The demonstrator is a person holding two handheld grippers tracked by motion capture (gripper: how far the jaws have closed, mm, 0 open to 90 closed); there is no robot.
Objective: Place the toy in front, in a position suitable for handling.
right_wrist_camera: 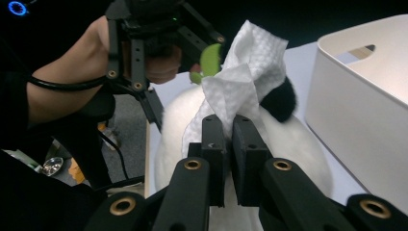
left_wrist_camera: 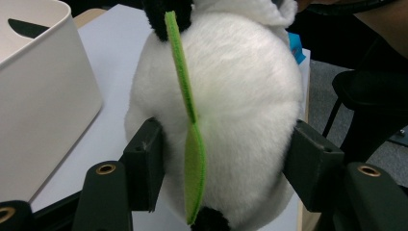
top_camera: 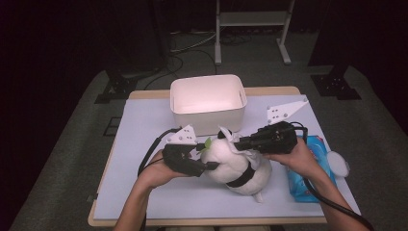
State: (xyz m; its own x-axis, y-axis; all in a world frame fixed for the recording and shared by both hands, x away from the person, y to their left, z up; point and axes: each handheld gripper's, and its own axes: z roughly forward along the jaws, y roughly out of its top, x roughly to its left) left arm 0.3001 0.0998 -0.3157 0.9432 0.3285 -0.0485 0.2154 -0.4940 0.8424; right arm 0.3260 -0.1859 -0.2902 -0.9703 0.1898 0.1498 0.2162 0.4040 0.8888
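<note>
— On the table's white mat (top_camera: 144, 159), in front of the white bin (top_camera: 208, 102), lies the plush panda (top_camera: 235, 166). Left gripper (left_wrist_camera: 219, 161)?

— Clamped on its white body; that view reveals a green felt leaf (left_wrist_camera: 185, 96).

— Right gripper (right_wrist_camera: 230, 139)?

— Pinching a white wipe (right_wrist_camera: 245, 79) against the panda. Overhead, a blue wipes pack (top_camera: 312, 168) lies beside it.

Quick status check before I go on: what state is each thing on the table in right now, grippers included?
Left gripper: shut on the plush panda, pads pressing its sides.
Right gripper: shut on the white wipe.
Plush panda: lying on the table, held.
White wipe: crumpled, draped against the panda.
White bin: upright, open-topped, nothing seen inside.
Blue wipes pack: lying flat, white lid flap open.
</note>
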